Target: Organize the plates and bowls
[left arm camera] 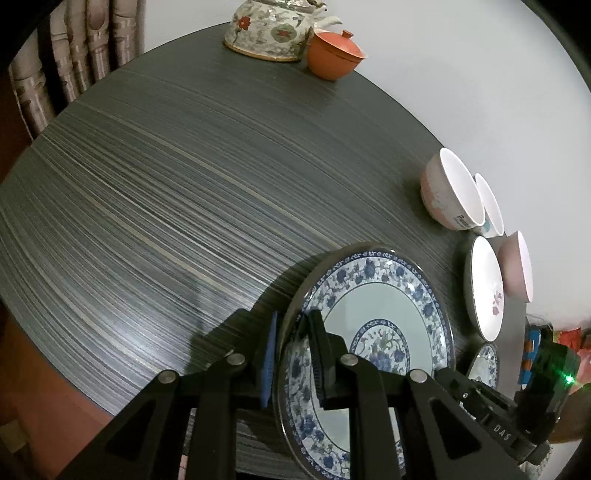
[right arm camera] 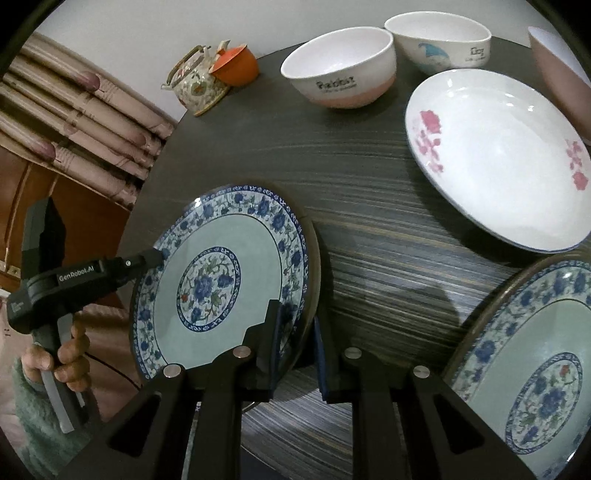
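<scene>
A blue-and-white floral plate (left arm camera: pixel 384 325) (right arm camera: pixel 221 280) is held tilted above the dark striped table (left arm camera: pixel 166 206) by both grippers. My left gripper (left arm camera: pixel 291 354) is shut on its near rim; it also shows in the right wrist view (right arm camera: pixel 147 258) on the plate's left rim. My right gripper (right arm camera: pixel 295 343) is shut on the plate's lower right rim and shows in the left wrist view (left arm camera: pixel 480 398). A second blue floral plate (right arm camera: pixel 528 369) (left arm camera: pixel 484 362) lies on the table. A white plate with pink flowers (right arm camera: pixel 498 162) (left arm camera: pixel 484 288) lies beyond it.
A white-and-pink bowl (right arm camera: pixel 340 66) (left arm camera: pixel 450 192), a white bowl with a blue print (right arm camera: pixel 439 40) (left arm camera: pixel 491 206) and a pink bowl (right arm camera: pixel 561 70) (left arm camera: pixel 517 266) stand at the table's far side. A floral teapot (left arm camera: pixel 266 29) (right arm camera: pixel 195 85) and an orange lidded cup (left arm camera: pixel 332 55) (right arm camera: pixel 236 66) stand near the wall.
</scene>
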A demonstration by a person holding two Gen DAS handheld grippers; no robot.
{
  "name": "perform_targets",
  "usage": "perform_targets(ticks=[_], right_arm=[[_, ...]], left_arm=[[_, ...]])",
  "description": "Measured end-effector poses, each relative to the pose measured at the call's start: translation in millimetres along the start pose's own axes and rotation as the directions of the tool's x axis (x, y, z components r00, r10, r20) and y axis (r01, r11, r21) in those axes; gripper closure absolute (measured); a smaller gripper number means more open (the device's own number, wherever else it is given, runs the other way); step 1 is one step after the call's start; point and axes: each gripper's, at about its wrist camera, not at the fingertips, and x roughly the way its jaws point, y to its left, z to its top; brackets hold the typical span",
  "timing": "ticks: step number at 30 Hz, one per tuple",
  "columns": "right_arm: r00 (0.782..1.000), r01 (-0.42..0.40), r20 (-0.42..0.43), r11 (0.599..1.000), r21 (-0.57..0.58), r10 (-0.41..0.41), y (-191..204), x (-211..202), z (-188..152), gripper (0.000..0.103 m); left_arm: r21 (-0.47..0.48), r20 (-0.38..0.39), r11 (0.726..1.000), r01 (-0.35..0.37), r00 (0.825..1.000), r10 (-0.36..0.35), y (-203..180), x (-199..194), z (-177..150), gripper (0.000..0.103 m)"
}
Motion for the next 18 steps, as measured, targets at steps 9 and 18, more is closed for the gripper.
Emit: perform_targets(ticks=[9,18], right_arm=[[1.0,0.014,0.005,1.0,-0.008,-0.014,2,6,-7,0.086],[0.999,0.031,0.01,1.0,0.001,-0.031,6,13,-11,0.085]], left_arm=[[0.0,-0.001,1.0,-0.023,1.0,0.023,6,8,3,0.085],[-0.002,-0.007,1.0,-0.025,1.0,0.025,6,17,3,0.082]])
